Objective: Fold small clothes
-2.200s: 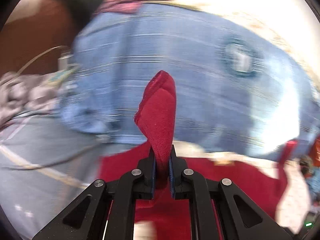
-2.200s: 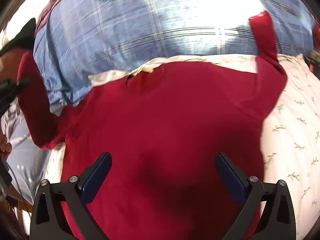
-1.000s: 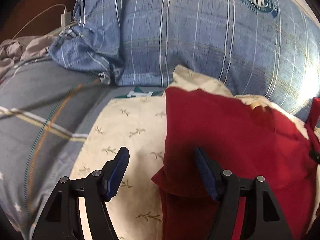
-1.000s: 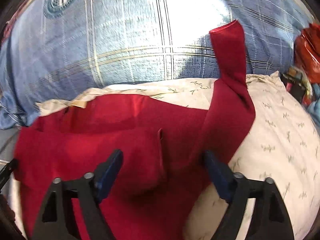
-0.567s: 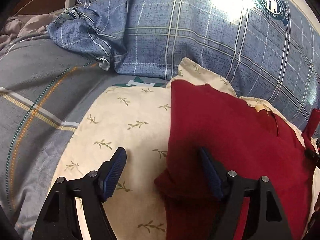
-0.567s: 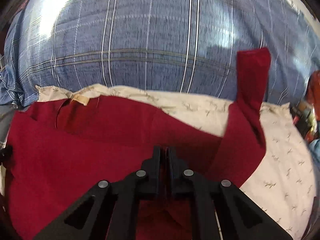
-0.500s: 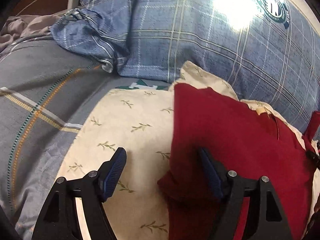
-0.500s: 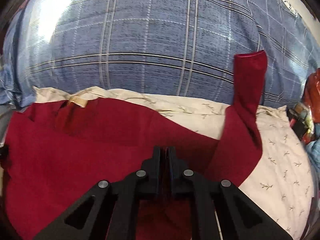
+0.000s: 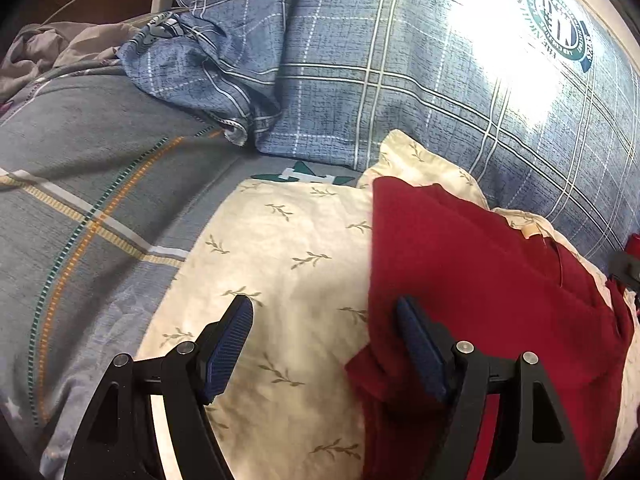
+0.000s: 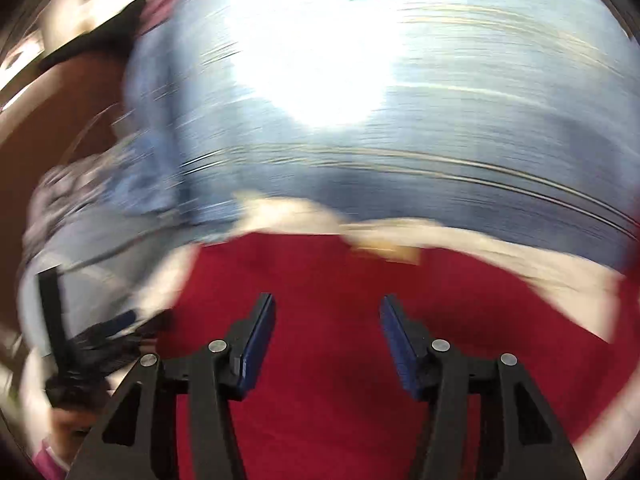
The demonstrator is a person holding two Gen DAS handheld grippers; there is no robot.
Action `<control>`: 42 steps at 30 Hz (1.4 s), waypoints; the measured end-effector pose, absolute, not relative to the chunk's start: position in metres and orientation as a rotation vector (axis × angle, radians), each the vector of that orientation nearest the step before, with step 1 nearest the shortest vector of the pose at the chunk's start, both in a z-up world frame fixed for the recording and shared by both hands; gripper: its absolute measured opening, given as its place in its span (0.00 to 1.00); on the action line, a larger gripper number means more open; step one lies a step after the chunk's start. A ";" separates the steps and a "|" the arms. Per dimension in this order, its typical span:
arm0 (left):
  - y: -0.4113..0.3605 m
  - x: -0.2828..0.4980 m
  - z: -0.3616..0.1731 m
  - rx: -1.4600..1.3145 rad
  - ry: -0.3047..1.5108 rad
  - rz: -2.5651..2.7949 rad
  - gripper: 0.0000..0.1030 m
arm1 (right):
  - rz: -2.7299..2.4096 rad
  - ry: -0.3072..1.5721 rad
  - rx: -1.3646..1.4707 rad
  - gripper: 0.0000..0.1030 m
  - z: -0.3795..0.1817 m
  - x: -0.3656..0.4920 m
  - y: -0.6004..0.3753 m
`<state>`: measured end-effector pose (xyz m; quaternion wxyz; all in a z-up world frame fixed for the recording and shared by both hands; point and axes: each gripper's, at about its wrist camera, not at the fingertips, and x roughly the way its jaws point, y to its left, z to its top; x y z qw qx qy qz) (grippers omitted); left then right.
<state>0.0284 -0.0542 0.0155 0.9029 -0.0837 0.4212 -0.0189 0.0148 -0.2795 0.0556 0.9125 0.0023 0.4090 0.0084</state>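
Dark red knit shirt [image 9: 492,280] lay flat on cream leaf-print pillow [image 9: 288,264], below blue plaid pillow [image 9: 400,80]. Left gripper [image 9: 326,344] hovered at shirt's left edge, fingers [image 9: 228,344] spread, one over cream pillow, other over shirt. Right gripper [image 10: 327,340] above shirt [image 10: 328,280], fingers [image 10: 256,340] spread, holding nothing; right view motion-blurred. Grey striped bedsheet [image 9: 80,200] left of cream pillow.

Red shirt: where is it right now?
In the left wrist view the red shirt lies on the cream leaf-print pillow, right of centre, just below the blue plaid pillow. The open left gripper straddles its left edge.
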 end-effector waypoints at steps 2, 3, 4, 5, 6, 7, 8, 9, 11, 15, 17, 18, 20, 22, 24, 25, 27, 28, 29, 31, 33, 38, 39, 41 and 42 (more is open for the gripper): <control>-0.052 0.028 0.017 -0.162 0.872 -0.028 0.73 | 0.108 0.871 -0.086 0.59 0.038 0.045 -0.246; -0.050 0.029 0.018 -0.155 0.869 -0.017 0.73 | 0.134 0.886 -0.133 0.60 0.028 0.059 -0.232; -0.046 0.028 0.019 -0.148 0.864 0.000 0.71 | 0.156 0.905 -0.158 0.60 0.020 0.069 -0.222; -0.044 0.029 0.021 -0.143 0.856 0.016 0.71 | 0.172 0.922 -0.177 0.60 0.012 0.079 -0.214; -0.041 0.029 0.021 -0.143 0.848 0.033 0.71 | 0.187 0.941 -0.202 0.63 0.003 0.091 -0.205; -0.035 0.030 0.022 -0.153 0.843 0.054 0.71 | 0.190 0.947 -0.223 0.64 -0.003 0.095 -0.201; -0.032 0.031 0.023 -0.169 0.843 0.065 0.71 | 0.187 0.951 -0.241 0.64 -0.008 0.101 -0.198; -0.028 0.032 0.023 -0.191 0.844 0.070 0.71 | 0.185 0.960 -0.258 0.64 -0.013 0.107 -0.197; -0.022 0.033 0.023 -0.221 0.842 0.081 0.71 | 0.201 1.000 -0.260 0.53 -0.024 0.116 -0.195; -0.017 0.033 0.026 -0.243 0.830 0.088 0.71 | 0.198 1.012 -0.334 0.10 -0.031 0.115 -0.185; -0.016 0.031 0.028 -0.245 0.815 0.089 0.71 | 0.193 0.988 -0.333 0.06 -0.027 0.116 -0.182; -0.016 0.030 0.029 -0.241 0.805 0.095 0.71 | 0.190 0.975 -0.310 0.04 -0.025 0.117 -0.181; -0.018 0.028 0.031 -0.231 0.788 0.104 0.71 | 0.176 0.954 -0.268 0.03 -0.023 0.122 -0.178; -0.020 0.028 0.029 -0.231 0.790 0.094 0.71 | 0.157 0.959 -0.232 0.03 -0.026 0.126 -0.179; -0.025 0.028 0.027 -0.218 0.800 0.086 0.71 | 0.132 0.969 -0.229 0.03 -0.033 0.126 -0.180; -0.027 0.028 0.027 -0.211 0.802 0.081 0.71 | 0.125 0.962 -0.223 0.06 -0.032 0.122 -0.182; -0.031 0.028 0.027 -0.199 0.803 0.067 0.71 | 0.119 0.946 -0.179 0.08 -0.021 0.108 -0.190; -0.033 0.027 0.029 -0.194 0.798 0.058 0.71 | 0.116 0.936 -0.160 0.12 -0.013 0.098 -0.194; -0.035 0.026 0.030 -0.189 0.792 0.053 0.71 | 0.111 0.921 -0.154 0.14 -0.005 0.087 -0.199; -0.038 0.023 0.033 -0.175 0.781 0.049 0.71 | 0.111 0.899 -0.146 0.30 0.008 0.063 -0.208; -0.041 0.020 0.034 -0.168 0.776 0.045 0.71 | 0.096 0.902 -0.125 0.36 0.014 0.041 -0.218; -0.050 0.013 0.037 -0.149 0.769 0.025 0.71 | -0.018 0.982 -0.089 0.36 -0.011 0.008 -0.244; -0.052 0.011 0.038 -0.143 0.767 0.020 0.71 | -0.030 0.987 -0.071 0.35 -0.015 0.005 -0.248; -0.056 0.008 0.039 -0.130 0.763 0.010 0.71 | -0.041 0.945 -0.028 0.35 -0.016 -0.003 -0.252; -0.058 0.007 0.039 -0.125 0.763 0.006 0.71 | -0.046 0.941 -0.022 0.39 -0.016 -0.004 -0.252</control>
